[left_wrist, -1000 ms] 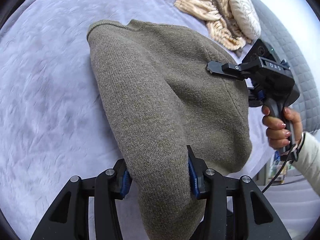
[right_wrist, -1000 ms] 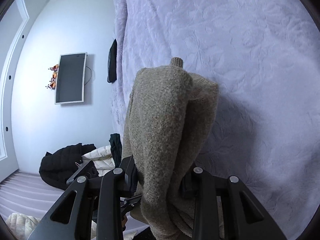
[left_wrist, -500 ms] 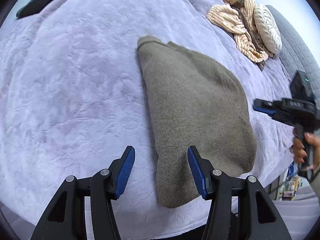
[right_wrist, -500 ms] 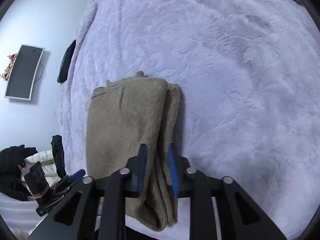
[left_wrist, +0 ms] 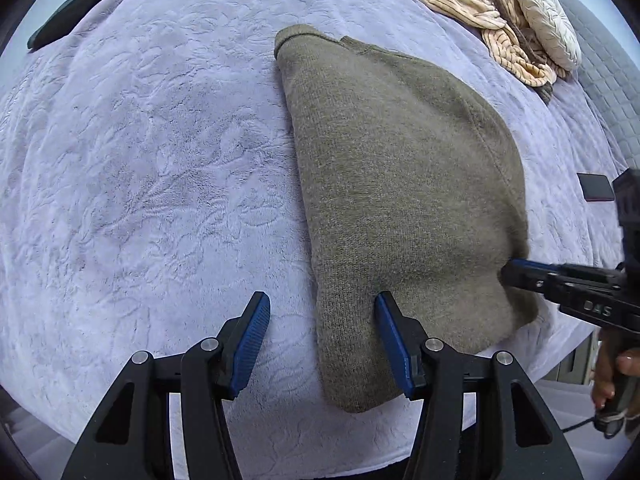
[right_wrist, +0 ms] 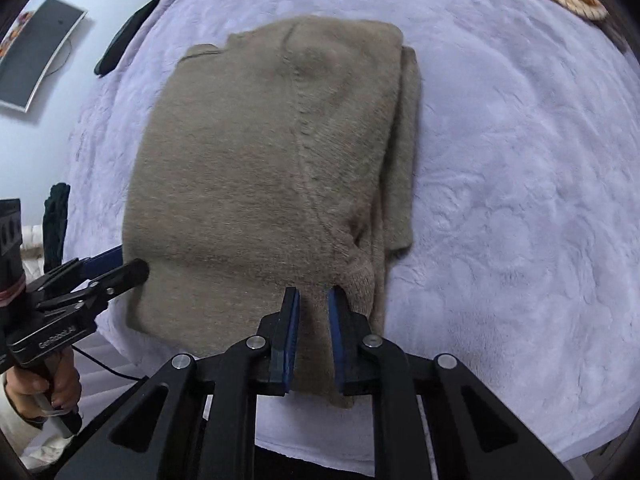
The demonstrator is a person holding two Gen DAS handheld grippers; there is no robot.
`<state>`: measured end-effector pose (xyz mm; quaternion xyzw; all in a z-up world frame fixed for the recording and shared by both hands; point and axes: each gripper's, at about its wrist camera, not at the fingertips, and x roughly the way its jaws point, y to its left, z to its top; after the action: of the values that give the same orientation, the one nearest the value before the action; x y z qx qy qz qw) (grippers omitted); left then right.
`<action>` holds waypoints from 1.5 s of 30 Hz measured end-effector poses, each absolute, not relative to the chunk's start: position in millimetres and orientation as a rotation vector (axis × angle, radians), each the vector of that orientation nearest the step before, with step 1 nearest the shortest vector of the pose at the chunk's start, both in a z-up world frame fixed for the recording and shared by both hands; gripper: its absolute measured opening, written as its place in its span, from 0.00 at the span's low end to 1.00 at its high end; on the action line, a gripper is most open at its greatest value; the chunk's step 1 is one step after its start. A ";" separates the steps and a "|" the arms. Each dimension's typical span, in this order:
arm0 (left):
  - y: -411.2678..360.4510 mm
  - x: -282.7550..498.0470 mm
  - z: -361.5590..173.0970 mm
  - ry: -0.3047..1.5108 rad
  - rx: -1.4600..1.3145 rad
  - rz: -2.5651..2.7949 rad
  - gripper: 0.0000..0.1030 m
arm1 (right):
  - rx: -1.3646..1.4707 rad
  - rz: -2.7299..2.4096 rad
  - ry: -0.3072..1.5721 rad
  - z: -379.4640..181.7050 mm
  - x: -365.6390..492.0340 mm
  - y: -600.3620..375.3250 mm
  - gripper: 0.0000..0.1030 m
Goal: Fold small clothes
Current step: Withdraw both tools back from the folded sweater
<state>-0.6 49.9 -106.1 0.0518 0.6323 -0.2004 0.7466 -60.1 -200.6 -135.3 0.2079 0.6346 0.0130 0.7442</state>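
Observation:
An olive-brown knit sweater point(left_wrist: 400, 184) lies folded on the lavender bedspread point(left_wrist: 140, 180); it also shows in the right wrist view point(right_wrist: 260, 168). My left gripper point(left_wrist: 322, 336) is open, its blue pads astride the sweater's near left edge. My right gripper point(right_wrist: 312, 320) is nearly closed on the sweater's near edge fold. The right gripper shows at the sweater's right edge in the left wrist view point(left_wrist: 508, 272). The left gripper shows at the sweater's left edge in the right wrist view point(right_wrist: 124, 268).
A striped cream garment and a knit cushion point(left_wrist: 512, 12) lie at the bed's far right. A dark flat object point(left_wrist: 76, 8) sits far left and a small dark device point(left_wrist: 596, 192) at right. A wall screen point(right_wrist: 36, 52) hangs beyond the bed.
The sweater was lifted by both grippers a second ago; it now lies flat on the bed. My left gripper has opened and let go. My right gripper stays closed on the edge.

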 end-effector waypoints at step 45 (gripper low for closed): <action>37.3 -40.4 -24.5 1.309 0.211 -0.244 0.86 | 0.406 -0.179 1.373 -33.9 -91.8 -171.1 0.84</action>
<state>-40.4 37.3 -24.5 0.0975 0.6060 -0.1131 0.7813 -91.8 -171.1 -33.9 0.1860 0.6286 -0.0818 0.7507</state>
